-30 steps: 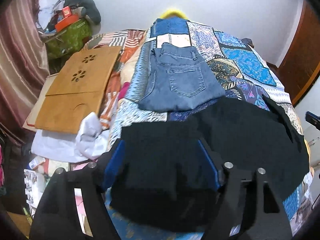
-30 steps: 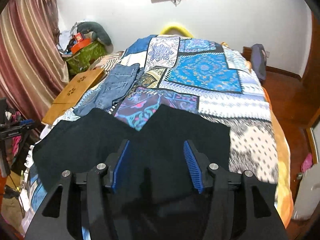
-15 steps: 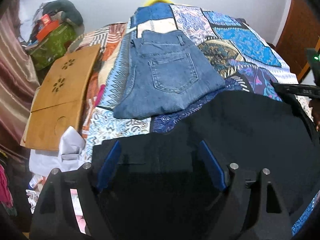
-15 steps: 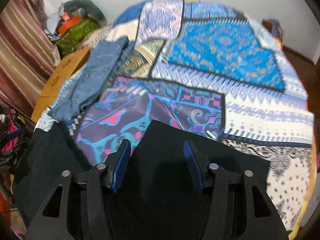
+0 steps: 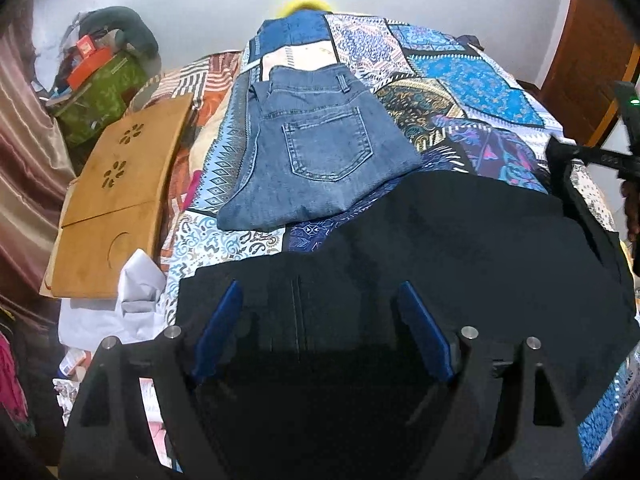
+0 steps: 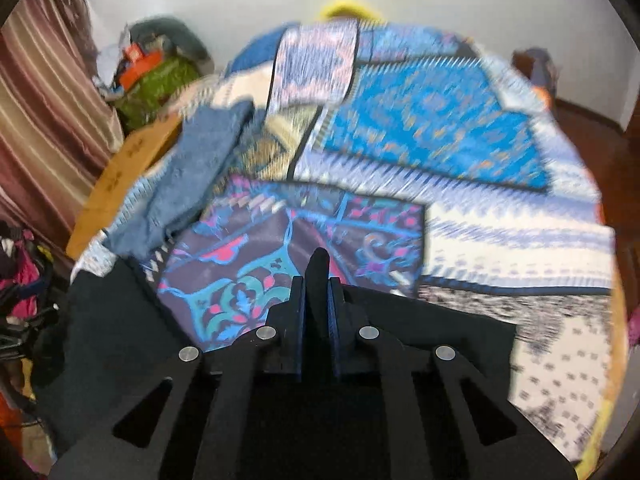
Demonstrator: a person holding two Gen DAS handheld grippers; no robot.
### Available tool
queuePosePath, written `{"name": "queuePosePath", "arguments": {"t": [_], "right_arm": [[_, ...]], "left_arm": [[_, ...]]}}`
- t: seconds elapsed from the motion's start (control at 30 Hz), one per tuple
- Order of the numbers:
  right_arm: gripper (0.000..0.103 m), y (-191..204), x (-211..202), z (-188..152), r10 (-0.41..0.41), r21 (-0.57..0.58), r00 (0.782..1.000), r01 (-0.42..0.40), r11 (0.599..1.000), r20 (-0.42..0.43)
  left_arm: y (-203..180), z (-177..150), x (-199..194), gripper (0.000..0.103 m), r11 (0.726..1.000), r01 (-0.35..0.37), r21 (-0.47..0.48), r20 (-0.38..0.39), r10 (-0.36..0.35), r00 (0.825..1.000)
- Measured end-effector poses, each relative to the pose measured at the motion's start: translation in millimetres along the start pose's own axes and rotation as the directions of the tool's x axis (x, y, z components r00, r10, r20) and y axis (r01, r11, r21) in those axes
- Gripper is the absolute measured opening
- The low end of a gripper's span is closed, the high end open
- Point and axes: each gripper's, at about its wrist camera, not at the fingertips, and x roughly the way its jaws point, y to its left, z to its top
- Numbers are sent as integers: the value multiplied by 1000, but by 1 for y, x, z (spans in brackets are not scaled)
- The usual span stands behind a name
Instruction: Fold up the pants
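- Right tool [image 6: 316, 276], wide a second ago, now pinches a fold of black pants [image 6: 440, 320], lower centre.
- Left tool [image 5: 320, 320] is opening, straddling pants [image 5: 460, 240] untouched, lower frame on bed [image 5: 460, 72].

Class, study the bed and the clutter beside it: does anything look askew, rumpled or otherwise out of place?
Mostly tidy. The black pants lie spread at the near edge, unfolded, beside the neatly folded blue jeans. A crumpled white cloth beside the bed looks untidy. The wooden board lies tilted.

Black pants [image 5: 460, 248] — spread flat across the patterned bedspread [image 5: 472, 80]
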Motion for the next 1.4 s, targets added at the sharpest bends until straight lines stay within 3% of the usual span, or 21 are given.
{"name": "queuePosePath", "arguments": {"t": [0.1,0.23,0.4,0.67,0.87,0.9,1.03,1.2,1.4], "right_arm": [[9,-13,-49,-8,-14,39,996,11,999,83],[9,-33,-106,-25,-51,102,987,35,994,155],[9,-54,-154,-71,-113,146,979,88,985,172],[9,-77,-164,-169,-239,223,967,215,951,88],[10,-94,-143,-220,-267,280,962,272,921,-55],[14,-95,-143,-223,-268,285,961,277,917,-72],[16,-90,-154,-206,-273,271,960,280,921,-65],[36,-51,-162,-153,-267,146,962,256,956,58],[47,23,-119,-75,-120,-74,986,129,989,114]], "left_arm": [[-2,-5,-14,91,1000,7,-14,12,-6,1000],[-12,-14,-26,91,1000,21,-19,19,-20,1000],[-33,-31,-30,92,998,53,15,-21,-53,998],[-59,-60,-22,92,995,58,78,-75,-53,996],[-51,-64,-21,93,997,78,15,-78,-77,994],[-49,-64,-23,93,997,79,8,-77,-78,994],[-32,-58,-40,93,999,41,-3,-11,-41,999],[13,-43,-53,93,998,9,-55,56,-6,998],[82,-18,-37,92,989,-5,-149,63,14,998]]}}
